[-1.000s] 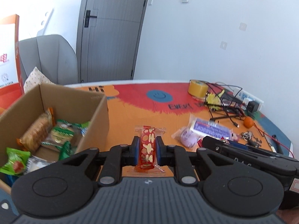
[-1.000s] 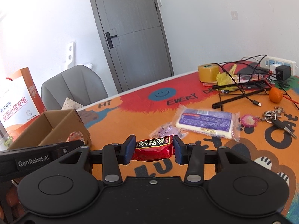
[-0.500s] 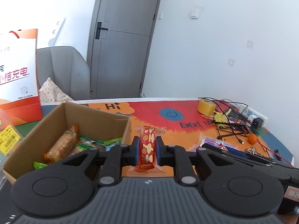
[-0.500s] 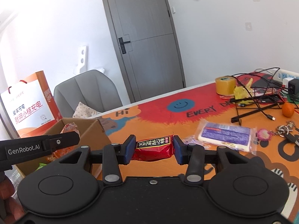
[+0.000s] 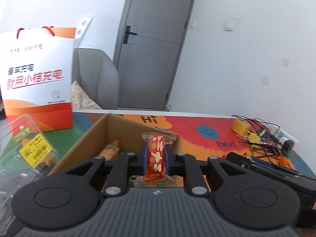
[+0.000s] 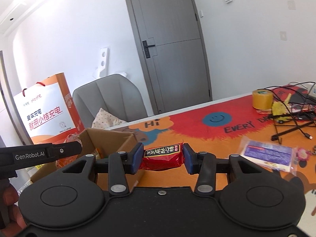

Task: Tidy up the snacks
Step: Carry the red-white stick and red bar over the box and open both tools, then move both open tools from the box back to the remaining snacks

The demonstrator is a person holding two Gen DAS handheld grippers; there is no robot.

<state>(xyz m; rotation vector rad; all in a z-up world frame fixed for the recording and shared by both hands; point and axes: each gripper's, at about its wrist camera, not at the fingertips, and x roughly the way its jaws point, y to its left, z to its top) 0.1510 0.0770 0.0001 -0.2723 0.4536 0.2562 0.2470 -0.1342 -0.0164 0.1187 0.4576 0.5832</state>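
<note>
While left gripper clamps red peanut-print candy upright above cardboard box, right gripper clamps red snack pack crosswise, nr box.

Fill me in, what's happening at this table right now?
A person is sorting snacks with handheld tongs, one pair per hand. The left tongs are clamped on a red candy with a cream pattern, held over the open cardboard box, which already holds other snacks. The right tongs grip a red foil snack with a black label above the orange mat, beside the box. A purple-and-white packet lies on the mat, not yet collected.
</note>
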